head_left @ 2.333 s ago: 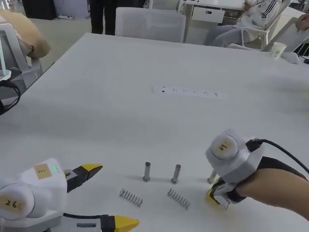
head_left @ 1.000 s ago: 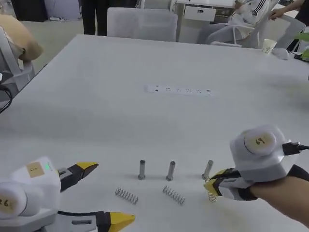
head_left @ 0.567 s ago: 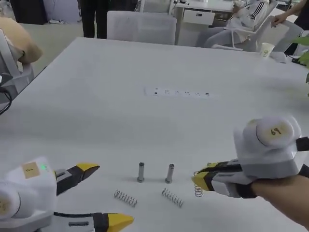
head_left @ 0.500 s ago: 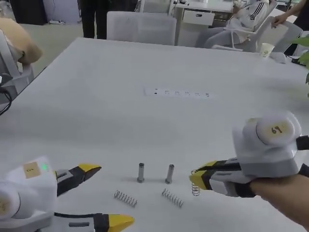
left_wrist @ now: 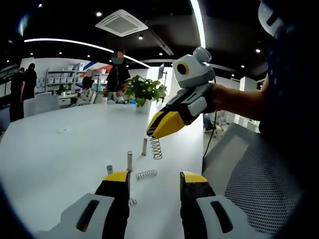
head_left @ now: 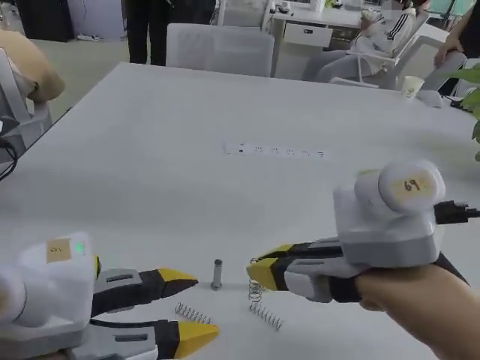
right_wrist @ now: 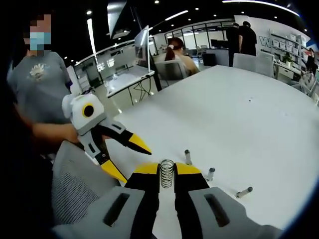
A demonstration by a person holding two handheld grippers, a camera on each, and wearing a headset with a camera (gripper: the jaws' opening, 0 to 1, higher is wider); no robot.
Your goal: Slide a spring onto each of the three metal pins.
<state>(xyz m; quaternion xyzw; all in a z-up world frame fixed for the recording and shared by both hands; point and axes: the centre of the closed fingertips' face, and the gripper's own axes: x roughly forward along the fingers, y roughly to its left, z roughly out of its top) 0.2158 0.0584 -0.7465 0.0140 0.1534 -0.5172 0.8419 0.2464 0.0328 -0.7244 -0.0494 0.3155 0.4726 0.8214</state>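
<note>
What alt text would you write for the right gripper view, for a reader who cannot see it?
The right gripper grips a coil spring between its shut jaws, above a white table. Three metal pins sit on the table just beyond, and the left gripper, jaws open, hangs at the left.

The left tool (head_left: 204, 306) and right tool (head_left: 256, 269) have yellow tips, black jaws, white bodies; spring (right_wrist: 167, 175) and pin (head_left: 217, 274) are silver-grey metal; bench (head_left: 187, 150) plain white

In the head view, the left gripper (head_left: 206, 305) is being blurred and cut off by the bottom edge. Beside the leftmost pin (head_left: 217, 274), the others are being covered by the right gripper (head_left: 253, 268). The spring (right_wrist: 167, 172) is being partly hidden between that gripper's jaws.
</note>
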